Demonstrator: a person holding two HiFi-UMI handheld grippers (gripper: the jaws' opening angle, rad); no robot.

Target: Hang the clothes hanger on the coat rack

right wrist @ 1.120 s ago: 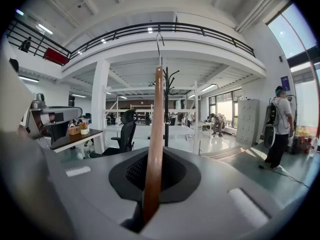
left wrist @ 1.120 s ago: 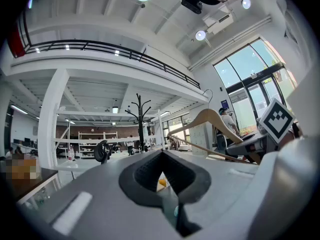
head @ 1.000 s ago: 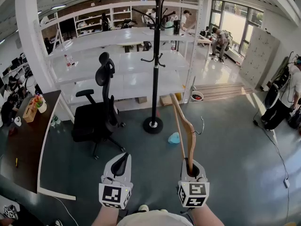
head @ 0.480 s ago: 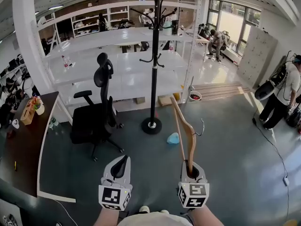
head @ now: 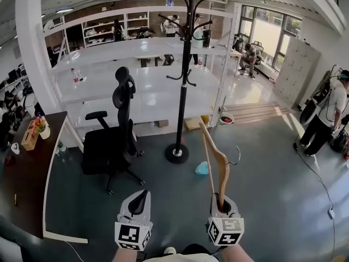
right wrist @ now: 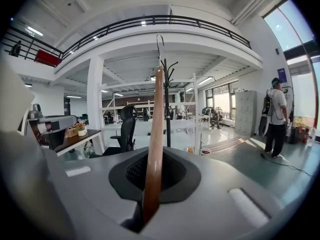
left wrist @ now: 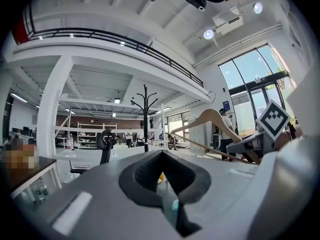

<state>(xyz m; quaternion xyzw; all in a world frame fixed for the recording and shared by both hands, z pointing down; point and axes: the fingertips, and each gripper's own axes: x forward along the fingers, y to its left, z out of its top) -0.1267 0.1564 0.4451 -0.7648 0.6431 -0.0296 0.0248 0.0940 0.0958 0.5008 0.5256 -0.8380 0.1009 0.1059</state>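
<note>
A wooden clothes hanger (head: 216, 160) with a metal hook (head: 238, 157) stands up out of my right gripper (head: 223, 203), which is shut on one end of it. In the right gripper view the hanger (right wrist: 154, 134) rises straight up between the jaws. The black coat rack (head: 184, 64) stands on a round base (head: 176, 153) on the floor ahead, beyond the hanger. My left gripper (head: 138, 200) is held low at the left, shut and holding nothing. The left gripper view shows the hanger (left wrist: 212, 120) to the right and the coat rack (left wrist: 145, 115) far off.
A black office chair (head: 112, 141) stands left of the rack. A dark desk (head: 27, 173) runs along the left. White shelving (head: 142, 64) fills the back. A blue object (head: 202, 168) lies on the floor near the rack base. A person (head: 326, 116) stands at the right.
The view has tilted up a little and shifted, so the coat rack's top now shows. Both grippers sit slightly lower in the picture. The hanger stays held in the right gripper.
</note>
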